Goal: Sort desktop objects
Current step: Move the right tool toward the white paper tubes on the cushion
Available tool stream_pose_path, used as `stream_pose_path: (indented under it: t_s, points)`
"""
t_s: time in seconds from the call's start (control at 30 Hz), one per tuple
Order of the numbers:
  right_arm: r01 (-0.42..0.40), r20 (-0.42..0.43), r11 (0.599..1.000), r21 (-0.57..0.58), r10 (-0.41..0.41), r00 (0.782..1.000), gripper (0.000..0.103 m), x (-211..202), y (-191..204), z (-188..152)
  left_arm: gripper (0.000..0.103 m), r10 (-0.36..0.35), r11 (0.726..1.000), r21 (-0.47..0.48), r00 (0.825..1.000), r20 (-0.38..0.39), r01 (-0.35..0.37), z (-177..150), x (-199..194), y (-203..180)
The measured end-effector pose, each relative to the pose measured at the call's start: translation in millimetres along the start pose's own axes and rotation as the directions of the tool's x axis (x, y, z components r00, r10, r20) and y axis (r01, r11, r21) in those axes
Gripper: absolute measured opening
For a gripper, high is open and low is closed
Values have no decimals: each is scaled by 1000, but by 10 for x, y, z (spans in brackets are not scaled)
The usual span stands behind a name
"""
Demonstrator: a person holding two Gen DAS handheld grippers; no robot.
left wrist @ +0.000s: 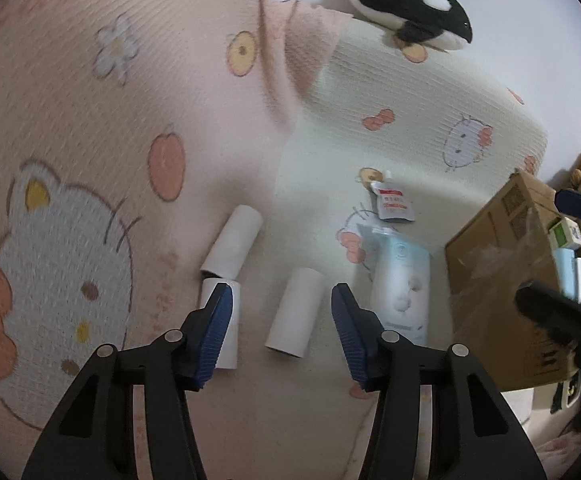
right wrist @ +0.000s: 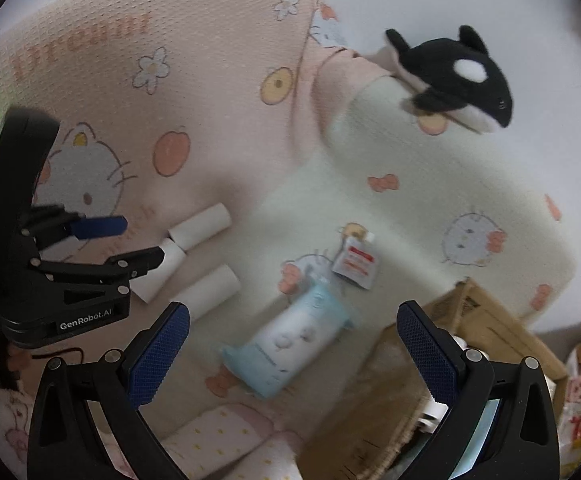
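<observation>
Overhead, both left tongs (left wrist: pixel 281 304) and right tongs (right wrist: pixel 292 330) gape apart and empty above a cartoon-print bed (left wrist: pixel 390 92), where three white paper rolls (left wrist: pixel 295 312) lie near a blue wipes pack (right wrist: pixel 286 348).

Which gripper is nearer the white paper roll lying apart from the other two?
Left. The left gripper hangs open right over that roll; the right gripper is off to the side, over the light blue tissue pack.
</observation>
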State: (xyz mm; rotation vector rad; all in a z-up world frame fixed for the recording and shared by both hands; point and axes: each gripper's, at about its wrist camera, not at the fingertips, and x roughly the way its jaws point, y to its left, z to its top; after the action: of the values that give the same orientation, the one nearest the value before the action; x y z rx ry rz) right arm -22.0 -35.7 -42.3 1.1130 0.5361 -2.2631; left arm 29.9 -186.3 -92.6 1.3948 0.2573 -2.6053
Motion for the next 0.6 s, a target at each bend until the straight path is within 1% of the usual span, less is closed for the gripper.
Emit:
stream_pose_path:
  t_s: [0.03,0.1,0.17,0.27,0.37,0.43,0.5,0.57,0.6]
  points:
    - [-21,4,1000,11,21,1000,103,32,5,-4,55,-3,1000,7,1000,9,3,-44,36,28]
    - [-59,-15,998,29,59,998,103,115,23,-13,47,-2,1000,28,1000,10,2,-119,123,87]
    - [-83,-21,996,37,84,996,103,213,63,-27,46,11,1000,20,1000,8,-11,-179,207,180]
    - [-125,-50,991,54,128,991,103,395,101,-49,46,-7,1000,-23,1000,7,8,-243,310,363]
    - [-161,-42,985,57,163,986,103,566,172,-108,46,-48,995,-87,999,22,50,-293,372,528]
    - [-169,-19,984,52,170,985,103,668,234,-169,46,-84,986,-144,996,41,89,-317,406,608]
    - [-170,-13,985,29,170,985,103,767,320,-229,46,-116,973,-196,992,51,124,-340,449,675]
    - [-166,-13,986,4,166,986,103,843,396,-281,46,-130,965,-222,990,57,140,-363,492,699]
    - [-167,-23,986,0,167,986,103,902,427,-304,46,-125,967,-219,991,56,135,-371,509,692]
